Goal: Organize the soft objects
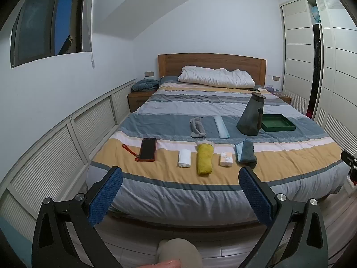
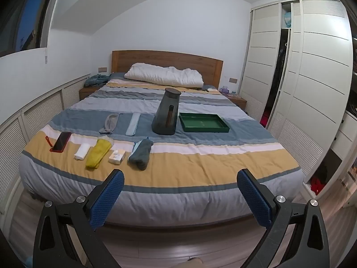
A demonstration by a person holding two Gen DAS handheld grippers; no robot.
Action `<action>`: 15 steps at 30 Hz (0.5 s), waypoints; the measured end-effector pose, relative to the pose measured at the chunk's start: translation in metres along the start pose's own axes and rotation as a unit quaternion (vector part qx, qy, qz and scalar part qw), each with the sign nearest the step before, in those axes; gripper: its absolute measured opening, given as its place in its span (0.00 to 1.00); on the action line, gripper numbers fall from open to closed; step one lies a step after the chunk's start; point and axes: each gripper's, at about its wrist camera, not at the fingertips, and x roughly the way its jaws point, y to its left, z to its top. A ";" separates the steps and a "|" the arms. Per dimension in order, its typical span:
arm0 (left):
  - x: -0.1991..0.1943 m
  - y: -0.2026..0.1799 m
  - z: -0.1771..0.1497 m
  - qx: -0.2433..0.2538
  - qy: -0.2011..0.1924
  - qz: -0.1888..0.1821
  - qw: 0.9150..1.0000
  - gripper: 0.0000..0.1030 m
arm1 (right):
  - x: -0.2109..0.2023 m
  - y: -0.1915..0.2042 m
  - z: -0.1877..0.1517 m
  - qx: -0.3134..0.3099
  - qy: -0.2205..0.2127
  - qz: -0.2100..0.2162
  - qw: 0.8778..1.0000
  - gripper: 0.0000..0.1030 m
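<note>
On the striped bed point(image 1: 200, 185) point(image 2: 200, 167) lie a yellow rolled towel point(image 1: 204, 158) point(image 2: 98, 150), a small white cloth point(image 1: 184, 158) point(image 2: 82, 150), a blue-grey folded towel point(image 1: 245, 151) point(image 2: 141, 153), a grey sock point(image 1: 197, 127) point(image 2: 109, 122) and a pale blue strip of cloth point(image 1: 221, 126) point(image 2: 133, 124). A green tray point(image 1: 277, 122) point(image 2: 203, 122) sits further back on the right. My left gripper point(image 1: 180, 192) and my right gripper point(image 2: 180, 194) are both open and empty, held off the foot of the bed.
A dark grey jug point(image 1: 251, 117) point(image 2: 167, 114) stands beside the tray. A phone in a red case point(image 1: 147, 149) point(image 2: 61, 141) and a small box point(image 1: 226, 159) point(image 2: 117, 155) lie among the cloths. A white pillow point(image 1: 216, 77), nightstands and a wardrobe point(image 2: 301, 78) surround the bed.
</note>
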 end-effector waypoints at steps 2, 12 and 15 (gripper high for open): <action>0.000 0.000 0.000 -0.001 0.002 -0.001 1.000 0.99 | 0.000 0.000 0.000 0.001 0.001 0.000 1.000 1.00; -0.001 -0.001 0.000 0.003 0.001 0.002 1.000 0.99 | 0.003 0.000 -0.001 0.001 0.002 -0.001 1.000 1.00; -0.001 -0.001 0.000 0.002 0.001 0.001 1.000 0.99 | 0.001 0.001 0.001 -0.001 0.001 -0.001 1.000 1.00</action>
